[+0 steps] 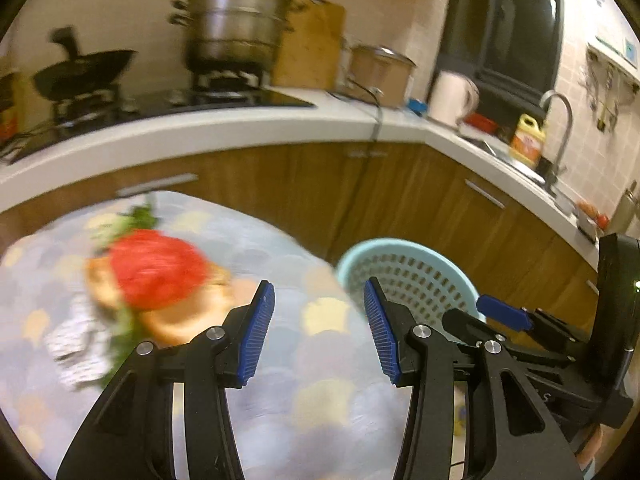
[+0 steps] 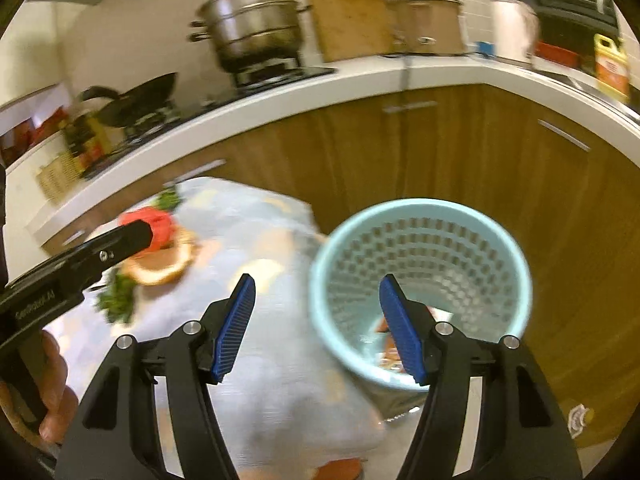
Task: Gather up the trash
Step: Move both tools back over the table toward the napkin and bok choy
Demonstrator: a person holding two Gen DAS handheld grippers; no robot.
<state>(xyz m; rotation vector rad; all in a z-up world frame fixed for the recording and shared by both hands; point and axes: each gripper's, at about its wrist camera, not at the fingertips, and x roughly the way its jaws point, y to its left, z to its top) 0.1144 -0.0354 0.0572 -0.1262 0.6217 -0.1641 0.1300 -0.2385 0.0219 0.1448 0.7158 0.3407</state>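
A pile of trash lies on the patterned cloth (image 1: 304, 392): a red crumpled piece (image 1: 158, 268), orange peel (image 1: 176, 320) and green leaves (image 1: 124, 336). It also shows in the right wrist view: red piece (image 2: 162, 226), peel (image 2: 160, 268), leaves (image 2: 116, 300). A light blue perforated bin (image 2: 420, 280) stands beside the table, with wrappers at its bottom; its rim also shows in the left wrist view (image 1: 404, 276). My left gripper (image 1: 319, 332) is open and empty, just right of the pile. My right gripper (image 2: 316, 328) is open and empty, above the table edge and bin.
A white counter (image 1: 240, 128) with wooden cabinets (image 1: 304, 192) runs behind. On it stand a steel steamer pot (image 1: 236, 28), a black wok (image 1: 84, 72), a cutting board (image 1: 312, 44), a kettle (image 1: 452, 96) and a yellow bottle (image 1: 528, 140) by the sink tap (image 1: 560, 136).
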